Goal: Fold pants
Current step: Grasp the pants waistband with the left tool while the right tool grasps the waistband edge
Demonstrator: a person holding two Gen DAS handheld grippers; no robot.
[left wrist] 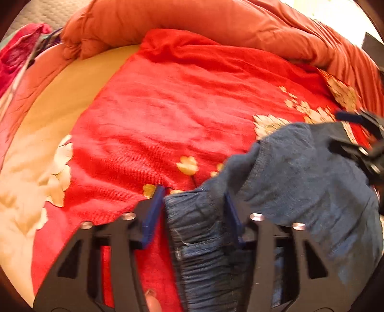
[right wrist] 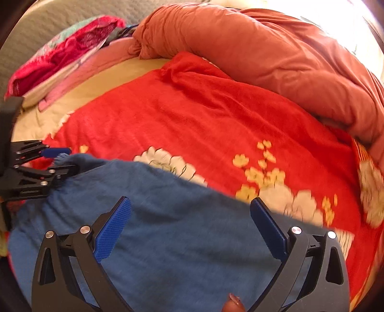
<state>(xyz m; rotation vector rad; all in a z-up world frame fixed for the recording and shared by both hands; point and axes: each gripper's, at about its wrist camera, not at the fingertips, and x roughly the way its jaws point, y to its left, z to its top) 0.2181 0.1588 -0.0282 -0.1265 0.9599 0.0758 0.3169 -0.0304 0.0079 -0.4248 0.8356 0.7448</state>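
Note:
Blue pants (right wrist: 168,228) lie crumpled on a red flowered blanket (right wrist: 204,115); in the left wrist view the pants (left wrist: 300,187) fill the lower right. My left gripper (left wrist: 194,194) has its blue pads on either side of the gathered elastic waistband (left wrist: 196,228) and grips it. The right wrist view shows the left gripper (right wrist: 61,160) at the far left, holding the pants' edge. My right gripper (right wrist: 190,228) hovers open just above the flat blue cloth, with nothing pinched. The right gripper (left wrist: 348,132) also appears over the pants' far side in the left wrist view.
A thick orange duvet (right wrist: 276,52) is bunched along the back and right of the bed. A pink-red cloth (right wrist: 60,55) lies at the back left by the grey headboard (right wrist: 48,21). A cream sheet (left wrist: 72,96) shows left of the blanket. A person's fingertip (right wrist: 234,304) shows at the bottom edge.

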